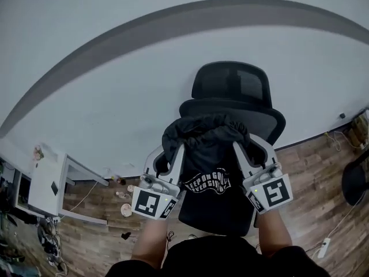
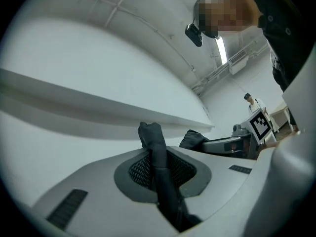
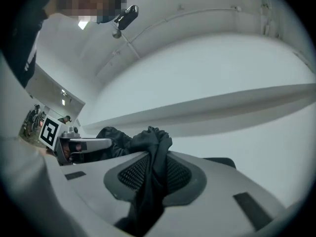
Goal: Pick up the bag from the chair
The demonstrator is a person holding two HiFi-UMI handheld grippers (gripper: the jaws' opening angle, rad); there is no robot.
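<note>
A black drawstring bag (image 1: pixel 210 172) with white print hangs in the air in front of a black office chair (image 1: pixel 233 97). My left gripper (image 1: pixel 174 149) is shut on the left side of the bag's gathered top rim. My right gripper (image 1: pixel 239 146) is shut on the right side of that rim. In the left gripper view a fold of black bag fabric (image 2: pixel 159 167) is pinched between the grey pads. The right gripper view shows a bunched fold of bag fabric (image 3: pixel 150 174) clamped the same way. The bag's lower part hides the chair's seat.
A white wall (image 1: pixel 115 97) stands behind the chair. A white desk (image 1: pixel 49 180) with cables and clutter under it sits at the left. Small items (image 1: pixel 124 203) lie on the wooden floor near it. A power strip (image 1: pixel 324 247) and a dark chair base (image 1: pixel 354 180) are at the right.
</note>
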